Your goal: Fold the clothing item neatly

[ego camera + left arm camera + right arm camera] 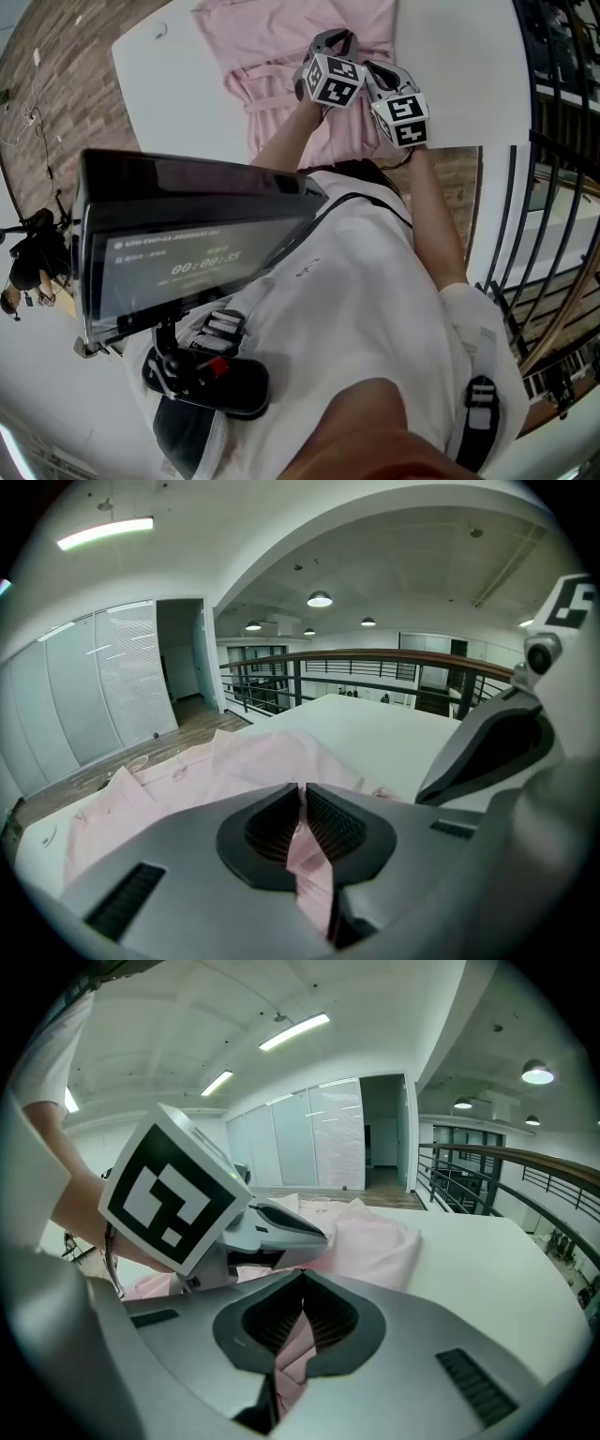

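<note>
Pink cloth is pinched in both tools at once, so the step in hand looks like the start of a fold. The pink garment (281,42) lies spread on the white table (169,80), with its near edge just in front of the person. The two grippers sit close side by side at that edge, right of the garment's middle. The left gripper (302,799) has its ribbed pads drawn nearly together on a thin pleat of the pink fabric, which runs down between them and out below the jaws. The right gripper (302,1309) is clamped tighter, its pads meeting on a narrow strip of the same cloth. The right gripper view shows the left tool's marker cube (169,1199) just beside it, with the rest of the garment lying flat beyond. Neither tool appears to touch the table itself, though the contact under the jaws cannot be made out. Judging from this, the next move calls for lifting both pinches together and level, then carrying the gripped edge away across the garment so it lands straight. Two grips this close leave the outer parts of the edge free to sag.
</note>
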